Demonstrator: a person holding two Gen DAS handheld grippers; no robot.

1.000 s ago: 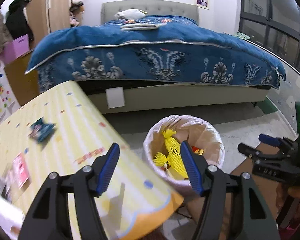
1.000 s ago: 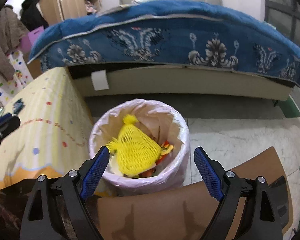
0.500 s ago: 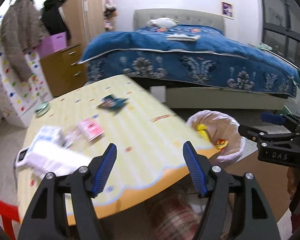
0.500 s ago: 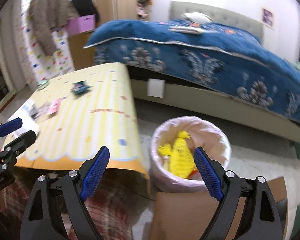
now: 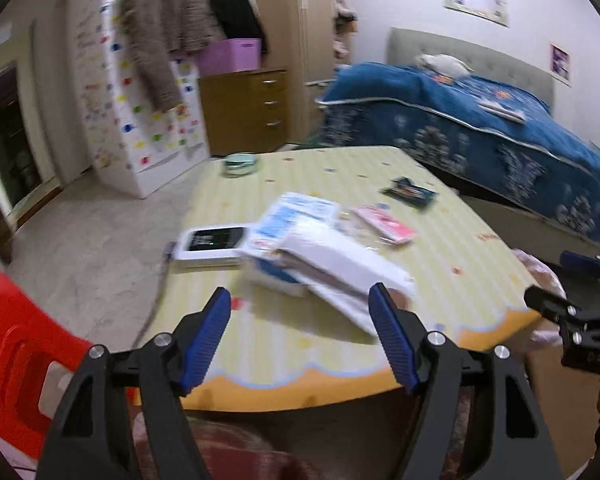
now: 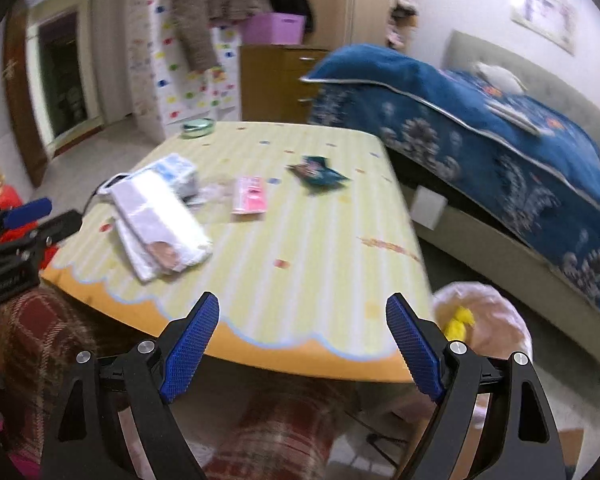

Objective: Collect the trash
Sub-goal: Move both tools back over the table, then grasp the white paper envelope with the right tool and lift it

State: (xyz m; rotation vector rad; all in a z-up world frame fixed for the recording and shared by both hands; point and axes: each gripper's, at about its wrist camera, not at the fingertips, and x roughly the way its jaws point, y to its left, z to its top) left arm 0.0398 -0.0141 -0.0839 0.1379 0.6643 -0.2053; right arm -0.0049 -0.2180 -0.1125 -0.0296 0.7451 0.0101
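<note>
A yellow striped table [image 5: 308,344] [image 6: 300,248] carries trash: a dark blue wrapper [image 5: 410,192] [image 6: 318,174], a pink packet [image 5: 386,224] [image 6: 250,196] and white tissue packs [image 5: 324,256] [image 6: 160,220]. My left gripper [image 5: 300,332] is open and empty, at the table's near edge in front of the tissue packs. My right gripper [image 6: 302,344] is open and empty at the near edge too. The bin with a pink liner [image 6: 484,320] holds a yellow net bag [image 6: 460,320], right of the table.
A white device [image 5: 212,246] and a green dish [image 5: 240,164] lie on the table. A red stool [image 5: 16,352] stands at left. A blue bed [image 5: 500,136] is behind, a wooden dresser [image 5: 252,108] and hanging coats at the back.
Both grippers swung left, away from the bin and toward the table. The bin has slid to the right edge of view. Both stayed open and empty.
</note>
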